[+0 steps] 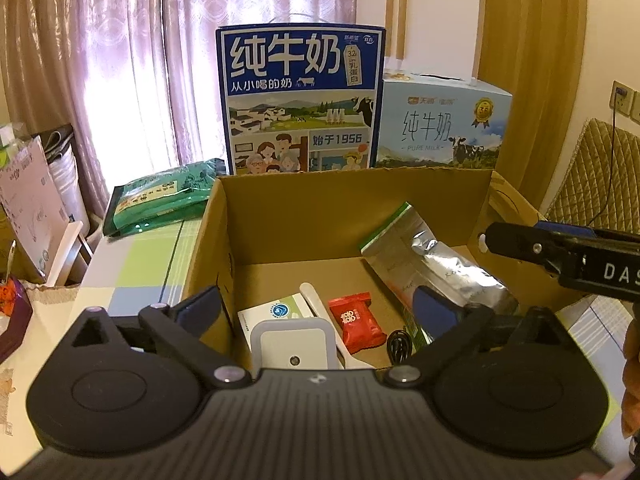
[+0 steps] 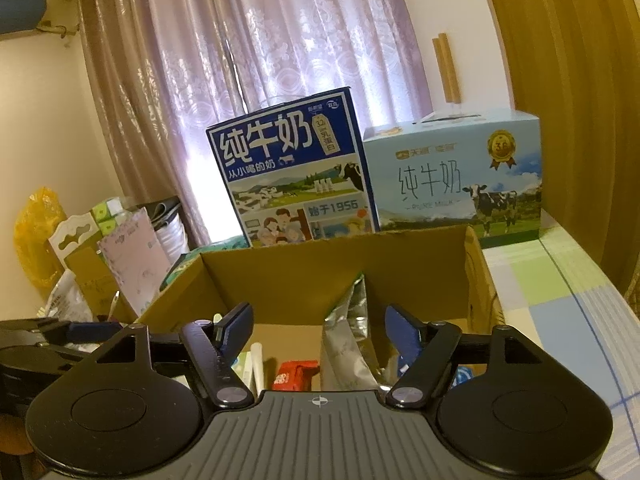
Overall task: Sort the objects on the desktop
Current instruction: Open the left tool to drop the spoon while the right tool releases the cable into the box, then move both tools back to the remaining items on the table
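On a checked tablecloth (image 2: 568,280), an open brown cardboard box (image 1: 356,216) holds a crinkled silver foil pouch (image 1: 448,268), a white square device (image 1: 294,342) and a small red wrapped candy (image 1: 354,322). The left gripper (image 1: 320,308) hovers with fingers spread wide and empty above the device and candy. The right gripper (image 2: 318,330), equally wide and empty, frames the upright pouch without touching it.

The cardboard box (image 1: 304,236) is viewed from close above its near rim by the left wrist camera, angled down into it. From the right wrist camera it (image 2: 328,268) is seen lower, seemingly more level. Both milk cartons (image 1: 300,100) and the curtain (image 2: 256,40) are shared.
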A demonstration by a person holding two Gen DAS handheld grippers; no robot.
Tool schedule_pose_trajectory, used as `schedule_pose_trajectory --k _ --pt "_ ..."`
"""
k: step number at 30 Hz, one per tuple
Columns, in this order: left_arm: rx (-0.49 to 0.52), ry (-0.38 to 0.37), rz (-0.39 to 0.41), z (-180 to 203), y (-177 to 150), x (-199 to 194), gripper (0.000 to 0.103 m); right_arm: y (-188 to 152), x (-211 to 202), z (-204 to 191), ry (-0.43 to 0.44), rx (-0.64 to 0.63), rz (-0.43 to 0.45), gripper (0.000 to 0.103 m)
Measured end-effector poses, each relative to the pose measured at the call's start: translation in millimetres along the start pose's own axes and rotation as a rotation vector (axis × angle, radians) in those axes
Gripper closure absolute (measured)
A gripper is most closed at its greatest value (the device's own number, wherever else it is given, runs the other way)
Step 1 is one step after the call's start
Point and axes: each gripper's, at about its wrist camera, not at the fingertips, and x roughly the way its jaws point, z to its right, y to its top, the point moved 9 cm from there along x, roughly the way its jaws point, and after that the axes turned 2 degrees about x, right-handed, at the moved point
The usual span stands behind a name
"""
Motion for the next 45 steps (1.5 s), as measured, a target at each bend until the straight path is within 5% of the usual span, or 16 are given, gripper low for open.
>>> schedule_pose_trajectory --k 26,45 --pt "-0.005 -0.028 0.047 19.3 -40.0 -81.1 0.002 -47.9 -91.5 30.5 -0.067 0.002 -0.023 0.024" --pt "0.097 -0.113 -0.155 57.8 -142.7 -84.3 0.004 -137.9 -146.8 45.8 -0.117 -0.023 -0.212 0.020"
